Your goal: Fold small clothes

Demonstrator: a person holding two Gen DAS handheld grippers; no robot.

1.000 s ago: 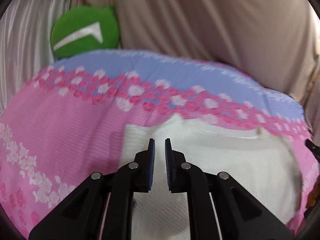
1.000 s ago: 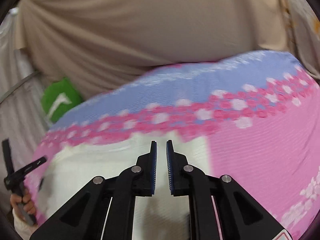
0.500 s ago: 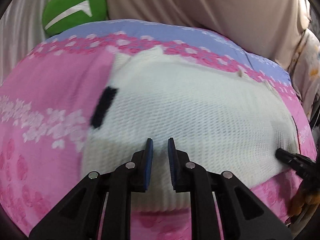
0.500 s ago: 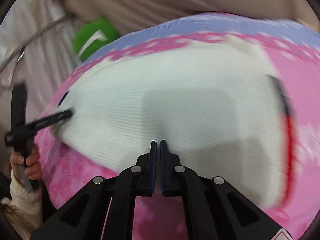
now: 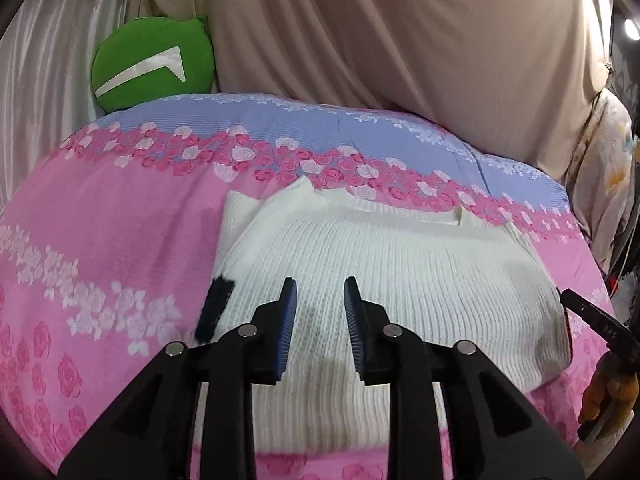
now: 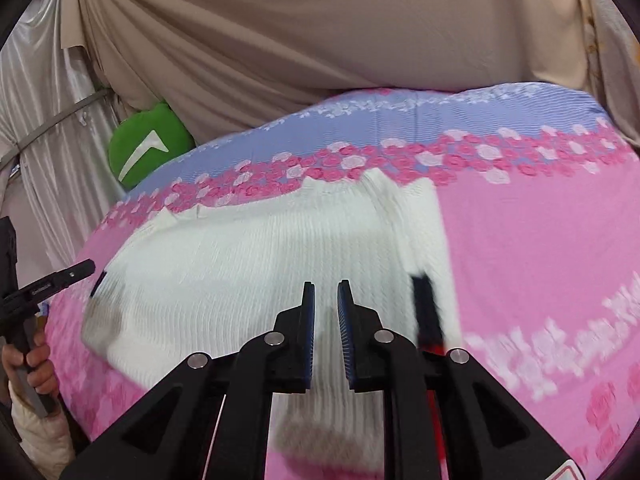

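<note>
A white ribbed knit garment [image 5: 400, 280] lies spread flat on the pink floral bed cover [image 5: 112, 240]; it also shows in the right wrist view [image 6: 248, 272]. A dark trim strip [image 5: 214, 312] shows at its left edge and another dark strip [image 6: 426, 312] at its right edge. My left gripper [image 5: 320, 308] is open and empty above the garment's near left part. My right gripper [image 6: 325, 310] is open and empty above its near right part. Each gripper's tip appears at the edge of the other's view, the right one [image 5: 592, 320] and the left one [image 6: 52, 282].
A green round cushion [image 5: 152, 64] sits at the back left against beige draped fabric [image 5: 400, 40]. A blue band [image 5: 320, 120] of the bed cover runs along the far edge. Silver curtains [image 6: 48, 152] hang at the left.
Both grippers have opened and drawn back from the garment's near edge, tilting up. The right gripper was shut half a second ago. The garment now lies flat.
</note>
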